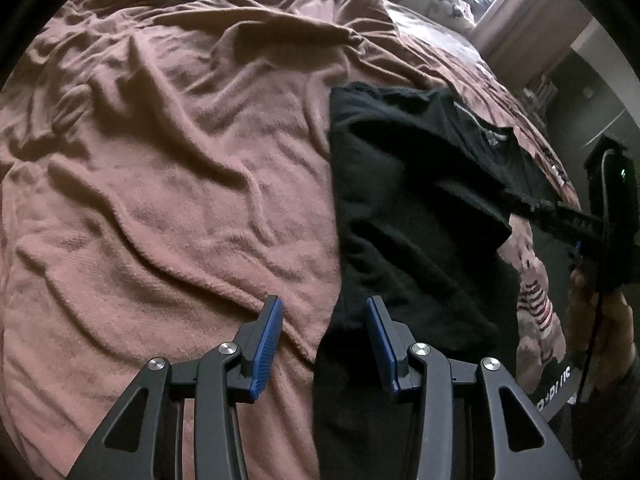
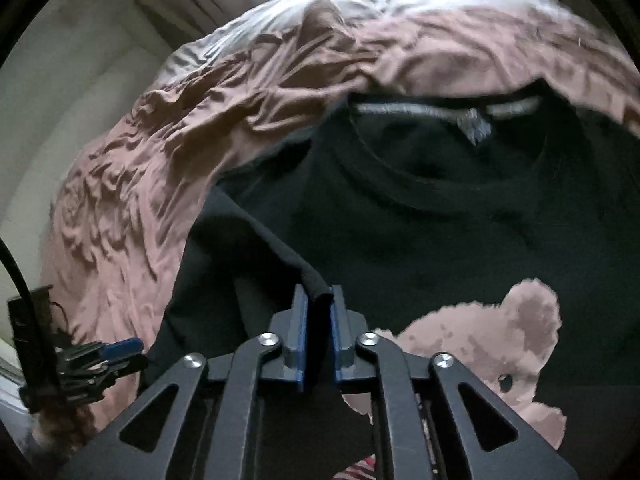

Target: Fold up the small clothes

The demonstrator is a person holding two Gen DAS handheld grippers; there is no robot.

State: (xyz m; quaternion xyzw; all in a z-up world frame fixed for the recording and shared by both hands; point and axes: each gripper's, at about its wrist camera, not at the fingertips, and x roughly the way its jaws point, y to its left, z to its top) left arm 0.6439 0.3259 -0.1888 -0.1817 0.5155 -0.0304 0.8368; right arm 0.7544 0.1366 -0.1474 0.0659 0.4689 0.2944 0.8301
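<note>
While right gripper (image 2: 319,300) pinches black shirt (image 2: 420,216) (label unreadable).

Left wrist view looking down over blanket (image 1: 160,200), right wrist view close, both sharing black shirt (image 1: 412,208).

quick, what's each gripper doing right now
left gripper: open, holding nothing
right gripper: closed on a fold of the black t-shirt
</note>
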